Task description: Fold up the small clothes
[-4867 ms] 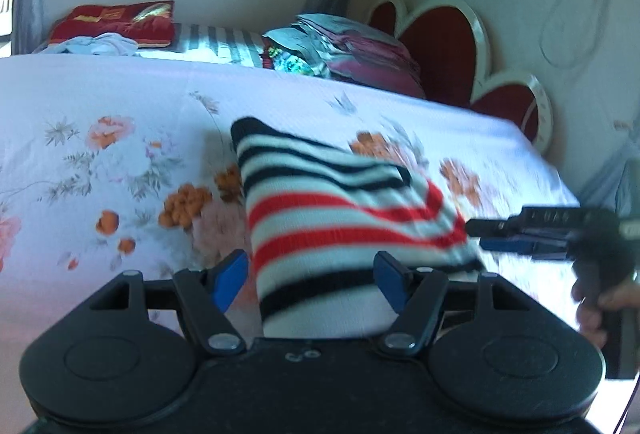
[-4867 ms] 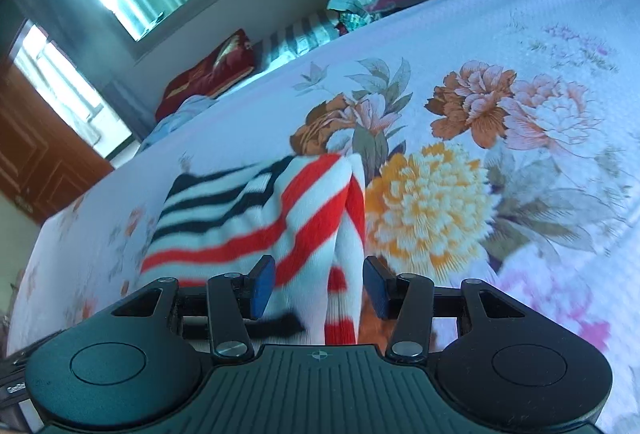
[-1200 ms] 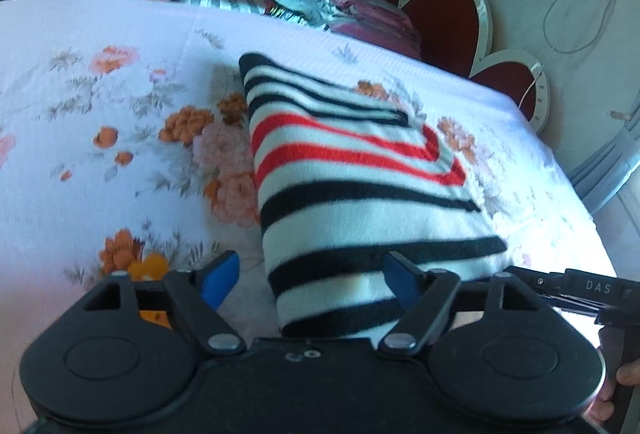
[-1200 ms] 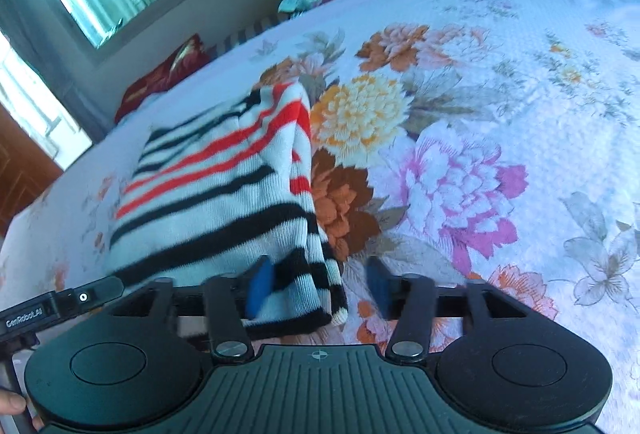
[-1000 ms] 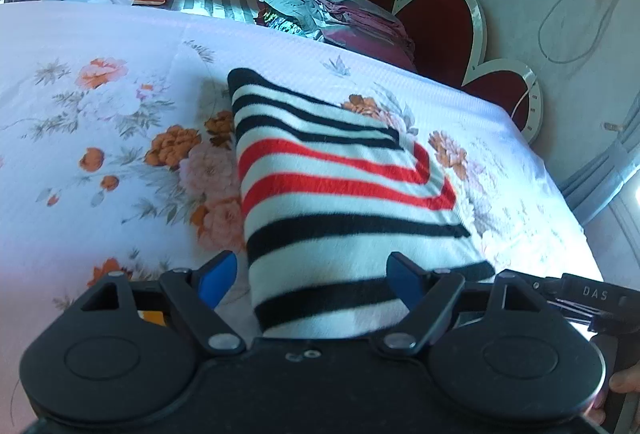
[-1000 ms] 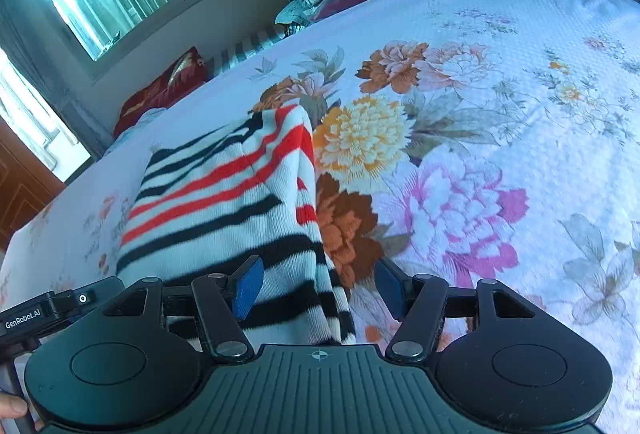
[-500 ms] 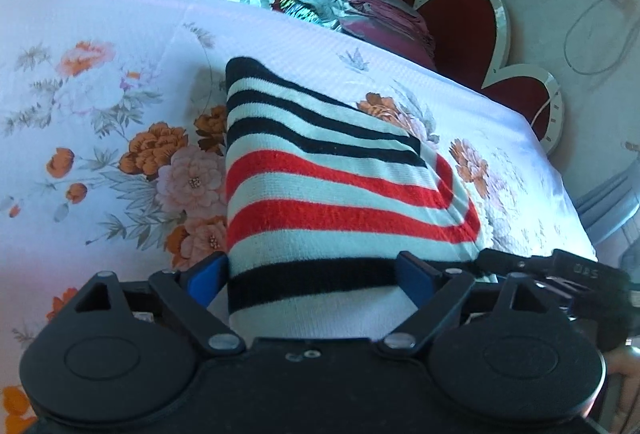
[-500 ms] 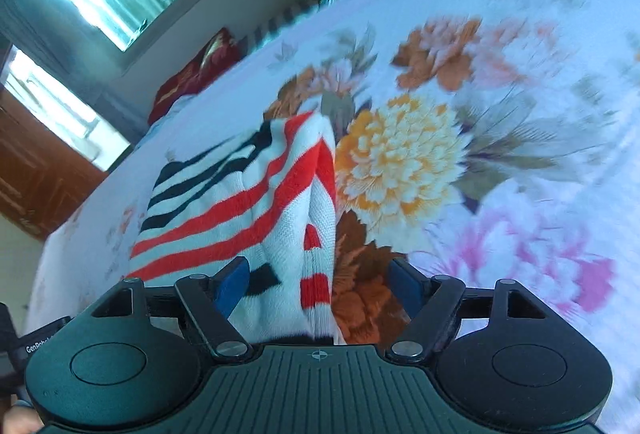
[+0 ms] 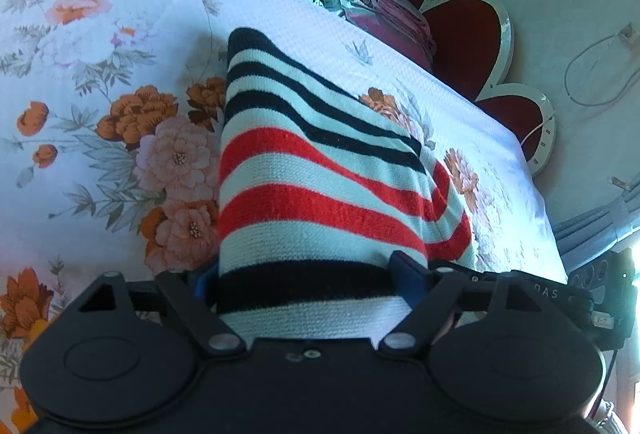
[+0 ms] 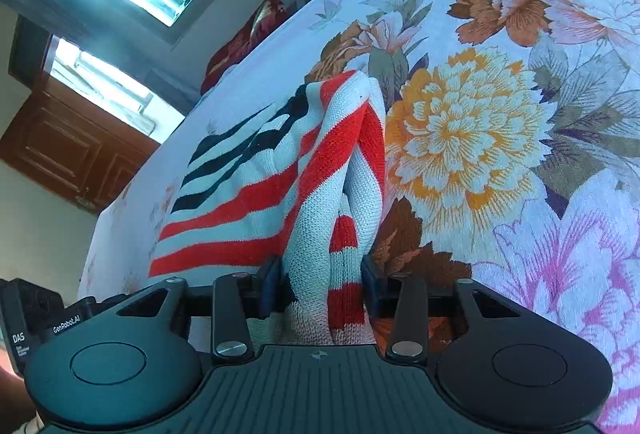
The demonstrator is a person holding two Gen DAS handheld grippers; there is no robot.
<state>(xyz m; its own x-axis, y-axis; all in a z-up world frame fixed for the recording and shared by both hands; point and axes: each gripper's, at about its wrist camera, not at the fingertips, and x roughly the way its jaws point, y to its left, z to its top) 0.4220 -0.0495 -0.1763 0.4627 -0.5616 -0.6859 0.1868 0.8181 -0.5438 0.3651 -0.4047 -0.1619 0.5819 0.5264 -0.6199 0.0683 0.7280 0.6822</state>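
Knitted and soft, the striped sweater (image 9: 320, 194) lies folded on the flowered bed (image 9: 100, 46) and looks light and floppy, best taken at its near corners. The left gripper (image 9: 308, 274) has just been closing across the wide near hem, and the right gripper (image 10: 322, 286) has just been closing to pinch a bunched edge. Each gripper's body hides the hem, so how many layers are caught I cannot tell.

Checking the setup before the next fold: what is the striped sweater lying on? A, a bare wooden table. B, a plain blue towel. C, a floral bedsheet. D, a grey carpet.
C: the sweater lies on a white bedsheet printed with orange and pink flowers, seen in both wrist views.
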